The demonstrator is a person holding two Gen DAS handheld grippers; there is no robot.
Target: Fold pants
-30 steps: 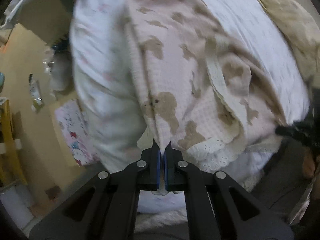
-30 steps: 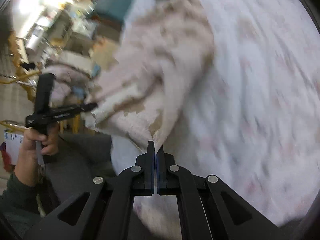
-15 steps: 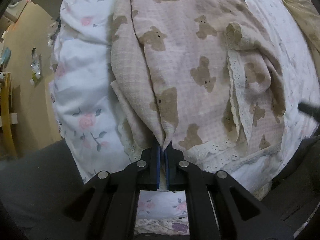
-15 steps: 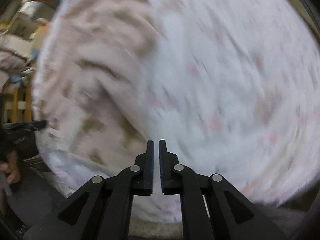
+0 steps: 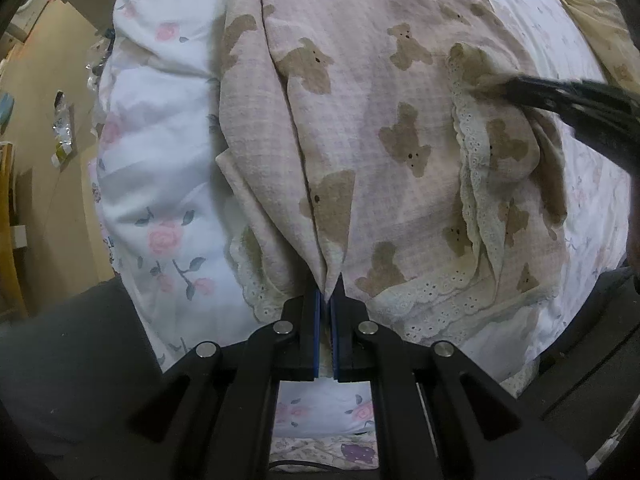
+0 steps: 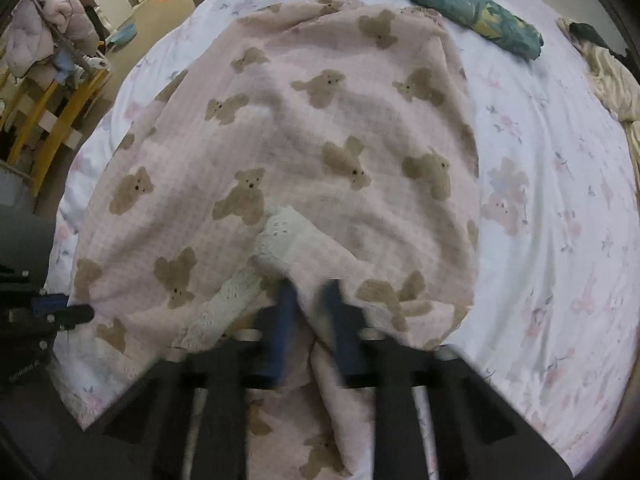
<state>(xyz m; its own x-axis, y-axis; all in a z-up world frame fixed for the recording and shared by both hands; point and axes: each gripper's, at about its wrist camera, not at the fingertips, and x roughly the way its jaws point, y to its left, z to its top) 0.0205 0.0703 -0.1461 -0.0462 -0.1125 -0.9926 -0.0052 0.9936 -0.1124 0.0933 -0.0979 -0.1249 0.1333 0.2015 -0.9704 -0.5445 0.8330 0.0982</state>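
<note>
Pink pants with brown bear print and white lace hems (image 5: pixel 380 128) lie spread on a white floral bed sheet (image 5: pixel 160 168). My left gripper (image 5: pixel 329 292) is shut on a pinched fold of the pants at the near hem. In the right wrist view the pants (image 6: pixel 320 152) fill the middle. My right gripper (image 6: pixel 310 292) stands open, its blue pads on either side of a folded-over cuff with lace trim (image 6: pixel 276 236). The right gripper also shows in the left wrist view (image 5: pixel 568 104), reaching in from the right onto the cuff.
A rolled teal patterned cloth (image 6: pixel 452 0) lies at the far side of the bed. A beige blanket (image 6: pixel 616 76) lies at the right edge. A yellow wooden frame (image 6: pixel 52 120) and clutter stand on the floor at left. The left gripper (image 6: pixel 52 312) shows at the left.
My right gripper has let go, swung across the bed and come down open over the lace cuff. My left gripper has stayed shut on the hem fold.
</note>
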